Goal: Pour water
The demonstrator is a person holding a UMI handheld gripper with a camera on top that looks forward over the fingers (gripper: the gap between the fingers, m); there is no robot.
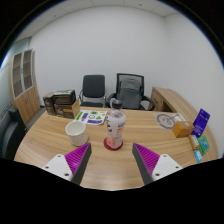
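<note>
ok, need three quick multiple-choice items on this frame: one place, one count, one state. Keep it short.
1. Where is the bottle relative to the claw?
A. clamped in it
B. ahead of it, standing on the red coaster
C. on a chair

2. How many office chairs stand behind the table?
A. two
B. four
C. none

3. What state is the claw in?
A. shut on the bottle
B. shut on the white cup
C. open, holding nothing

Answers:
1 B, the bottle stands upright on the coaster beyond the fingertips.
2 A, two black chairs show by the far wall.
3 C, the fingers are spread with bare table between them.
</note>
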